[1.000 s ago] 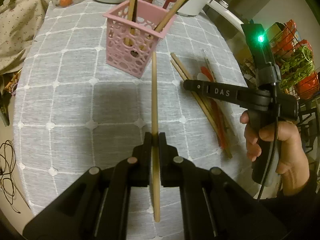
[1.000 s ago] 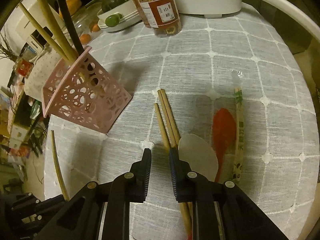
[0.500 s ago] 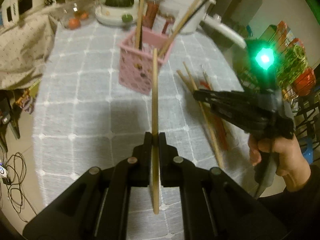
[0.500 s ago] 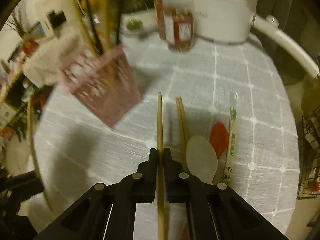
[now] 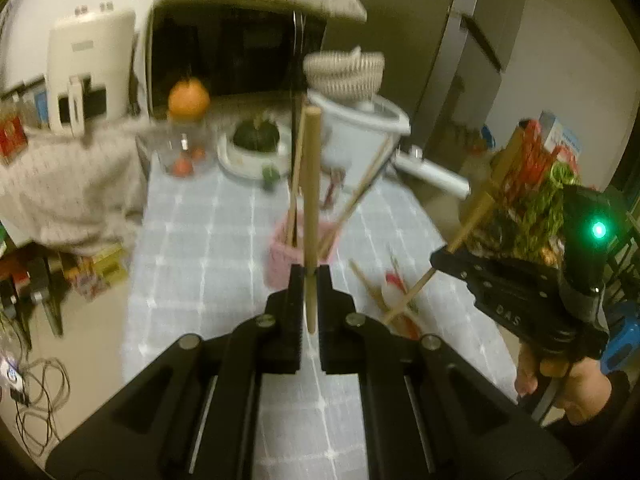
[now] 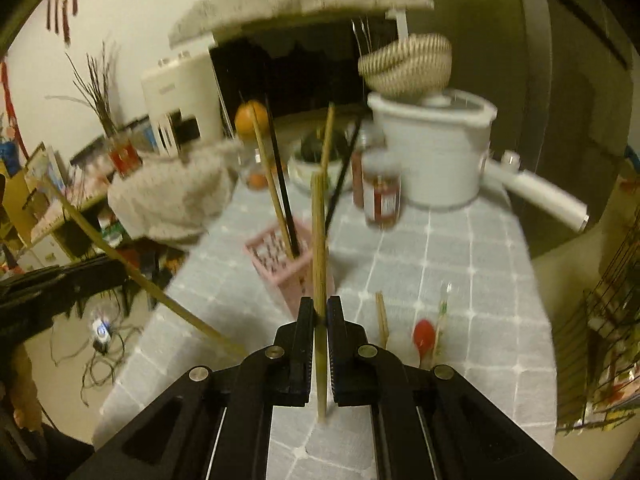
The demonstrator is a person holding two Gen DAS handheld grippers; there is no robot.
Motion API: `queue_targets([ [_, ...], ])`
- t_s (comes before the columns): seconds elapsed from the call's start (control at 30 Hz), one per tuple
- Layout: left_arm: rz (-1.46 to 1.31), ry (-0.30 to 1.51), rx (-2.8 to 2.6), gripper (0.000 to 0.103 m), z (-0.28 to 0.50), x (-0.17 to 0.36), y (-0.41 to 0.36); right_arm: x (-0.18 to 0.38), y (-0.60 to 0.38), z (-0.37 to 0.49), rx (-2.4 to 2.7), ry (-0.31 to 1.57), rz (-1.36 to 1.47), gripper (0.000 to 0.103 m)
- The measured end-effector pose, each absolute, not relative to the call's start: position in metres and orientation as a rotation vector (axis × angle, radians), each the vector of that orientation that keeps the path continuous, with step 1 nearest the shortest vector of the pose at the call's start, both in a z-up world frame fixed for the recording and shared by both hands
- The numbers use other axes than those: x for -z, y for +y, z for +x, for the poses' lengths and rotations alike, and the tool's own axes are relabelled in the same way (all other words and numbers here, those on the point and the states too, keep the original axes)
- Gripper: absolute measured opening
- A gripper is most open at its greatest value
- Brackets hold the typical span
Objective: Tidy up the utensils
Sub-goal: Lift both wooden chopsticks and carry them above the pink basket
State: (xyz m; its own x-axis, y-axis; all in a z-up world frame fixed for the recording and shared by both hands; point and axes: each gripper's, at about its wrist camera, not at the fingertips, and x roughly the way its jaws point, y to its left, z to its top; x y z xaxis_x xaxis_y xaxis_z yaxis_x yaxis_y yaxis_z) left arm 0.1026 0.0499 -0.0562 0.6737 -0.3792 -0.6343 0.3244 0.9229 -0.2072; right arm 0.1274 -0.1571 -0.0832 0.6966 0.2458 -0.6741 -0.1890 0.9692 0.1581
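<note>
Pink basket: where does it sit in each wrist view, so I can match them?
Left wrist: the pink basket is at centre, just beyond the left gripper, partly behind its chopstick.
Right wrist: the basket is left of centre, beyond the right gripper.
Shared landmark: white cooker.

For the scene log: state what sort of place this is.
Most likely a home kitchen or dining corner. A white cooker pot and a jar stand on the checked tablecloth, a microwave-like oven sits behind, and a pink basket holds chopsticks.
</note>
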Motion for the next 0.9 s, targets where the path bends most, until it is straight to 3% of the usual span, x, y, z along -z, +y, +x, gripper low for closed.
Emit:
queue_targets([
  [0.37,-0.063,0.515,0.351,0.007,0.119,0.026,0.049,0.038,-0.161,0.135,-0.231,0.626,0.112,0.006],
  [0.9,-0.057,0.643,0.337,0.007,0.183,0.066,0.023,0.031,-0.164,0.140,-0.228,0.613,0.114,0.006],
])
